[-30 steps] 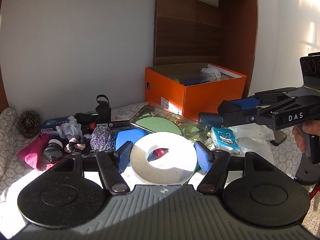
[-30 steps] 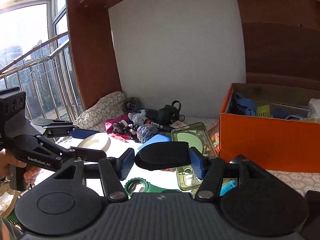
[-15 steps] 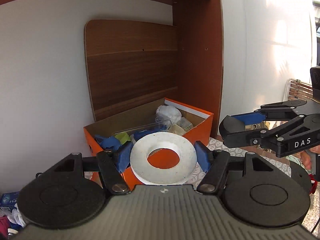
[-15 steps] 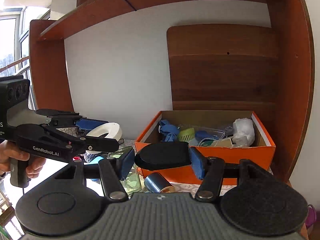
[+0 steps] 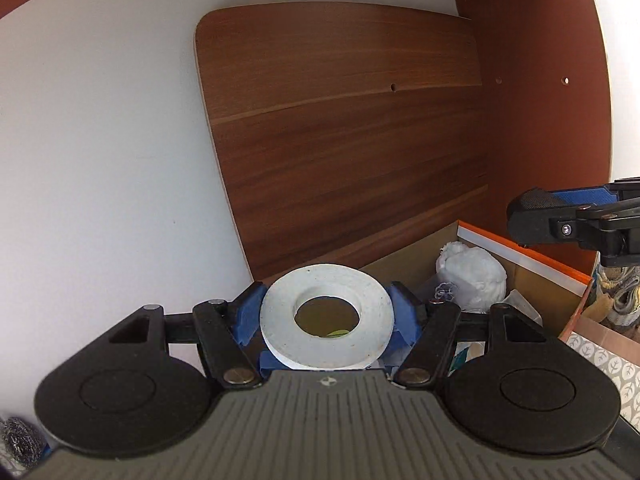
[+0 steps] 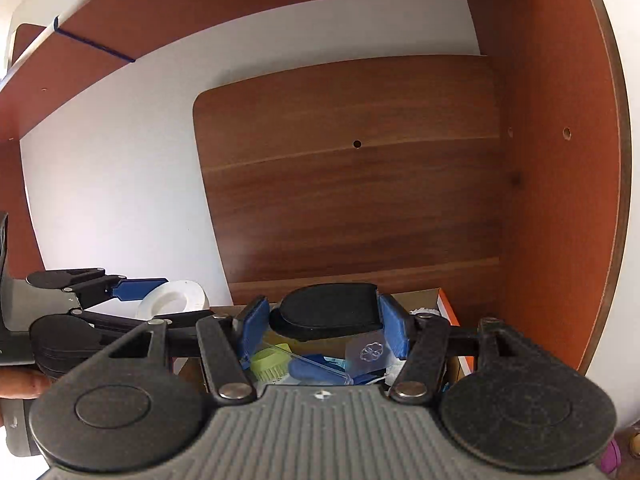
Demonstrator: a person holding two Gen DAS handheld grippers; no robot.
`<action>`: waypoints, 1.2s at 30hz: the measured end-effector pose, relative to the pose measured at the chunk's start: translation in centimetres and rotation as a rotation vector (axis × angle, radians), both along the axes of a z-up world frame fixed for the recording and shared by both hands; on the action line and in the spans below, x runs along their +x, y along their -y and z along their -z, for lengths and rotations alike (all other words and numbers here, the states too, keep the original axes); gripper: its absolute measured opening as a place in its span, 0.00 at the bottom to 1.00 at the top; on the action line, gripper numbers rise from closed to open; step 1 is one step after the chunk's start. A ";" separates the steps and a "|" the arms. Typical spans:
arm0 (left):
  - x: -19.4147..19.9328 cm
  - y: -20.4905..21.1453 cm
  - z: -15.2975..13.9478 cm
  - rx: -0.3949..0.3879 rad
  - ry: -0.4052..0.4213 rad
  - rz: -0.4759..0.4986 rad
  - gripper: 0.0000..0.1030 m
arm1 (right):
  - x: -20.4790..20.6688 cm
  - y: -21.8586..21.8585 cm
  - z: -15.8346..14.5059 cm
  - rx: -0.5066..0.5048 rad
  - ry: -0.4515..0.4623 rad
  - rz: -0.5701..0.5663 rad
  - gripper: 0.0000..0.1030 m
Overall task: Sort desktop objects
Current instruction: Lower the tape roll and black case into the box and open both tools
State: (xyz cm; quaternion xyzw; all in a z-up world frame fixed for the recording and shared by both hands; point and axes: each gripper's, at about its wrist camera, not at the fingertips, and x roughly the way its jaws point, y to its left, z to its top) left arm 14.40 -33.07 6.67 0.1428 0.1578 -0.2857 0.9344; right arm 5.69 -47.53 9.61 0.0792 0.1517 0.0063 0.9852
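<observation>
A: Left gripper (image 5: 326,316) clamps the white ring (image 5: 326,322); right gripper (image 6: 326,320) pinches the black oval pad (image 6: 328,308). Both hover over the orange box (image 5: 520,250).

B: Advice: lower each inside the rim, clear of the white bundle (image 5: 472,276), then release.

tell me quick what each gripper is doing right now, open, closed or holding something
Left gripper: closed on the white ring.
Right gripper: closed on the flat black oval piece.
</observation>
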 end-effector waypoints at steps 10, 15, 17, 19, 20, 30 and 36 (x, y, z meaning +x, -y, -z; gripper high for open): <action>3.5 2.3 1.6 0.023 -0.075 -0.111 0.64 | 5.9 1.3 2.5 0.017 -0.100 0.069 0.56; 4.2 2.7 2.6 0.037 -0.121 -0.122 0.64 | 7.4 1.9 4.0 0.042 -0.149 0.084 0.56; 4.4 2.8 2.9 0.043 -0.139 -0.123 0.64 | 7.9 2.0 4.5 0.047 -0.164 0.087 0.56; 4.6 2.9 3.2 0.053 -0.153 -0.133 0.64 | 8.1 2.2 4.9 0.049 -0.180 0.094 0.56; 4.7 2.9 3.4 0.055 -0.161 -0.138 0.64 | 8.2 2.2 5.2 0.052 -0.187 0.098 0.56; 4.4 2.0 4.9 0.120 -0.220 -0.162 0.82 | 10.6 1.9 5.7 0.039 -0.200 0.118 0.91; 3.2 0.8 5.3 0.148 -0.204 -0.152 0.83 | 10.3 1.3 5.7 -0.006 -0.197 0.152 1.00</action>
